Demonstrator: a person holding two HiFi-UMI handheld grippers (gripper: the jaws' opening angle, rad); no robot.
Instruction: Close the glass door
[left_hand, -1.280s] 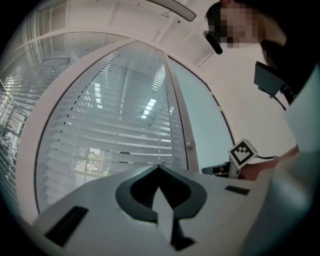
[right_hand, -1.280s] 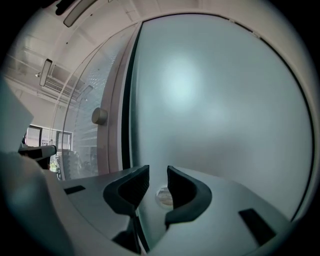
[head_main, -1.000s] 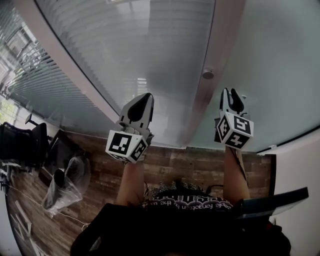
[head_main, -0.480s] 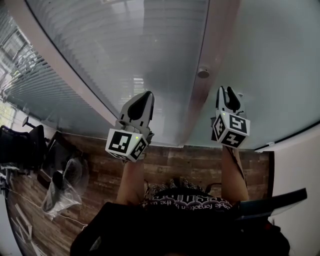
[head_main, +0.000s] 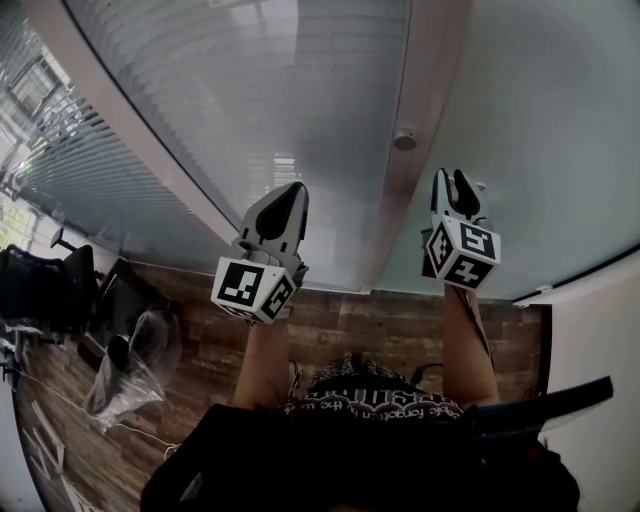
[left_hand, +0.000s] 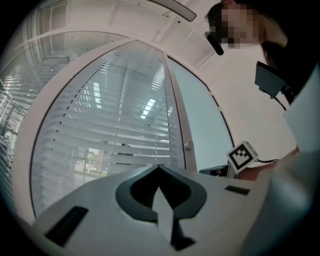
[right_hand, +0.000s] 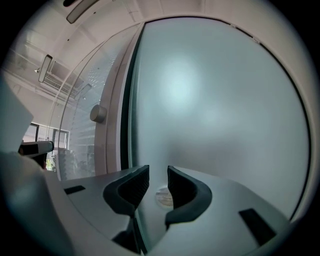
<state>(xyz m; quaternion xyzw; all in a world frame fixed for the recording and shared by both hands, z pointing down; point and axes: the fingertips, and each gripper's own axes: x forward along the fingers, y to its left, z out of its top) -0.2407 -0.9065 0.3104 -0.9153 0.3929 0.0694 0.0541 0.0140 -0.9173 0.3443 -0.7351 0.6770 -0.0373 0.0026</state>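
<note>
Left gripper: pale grey body, dark grey pads, its cube checked in black and white squares. Ahead of it, blinds run in grey-white horizontal stripes. Ahead of the right gripper, the glass door is frosted, milky blue-grey. The frame between them is off-white. Below both, the floor shows brown wood planks.

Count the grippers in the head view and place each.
2. The left gripper is up in front of the slatted glass; the right gripper faces the frosted glass panel, right of the frame.
</note>
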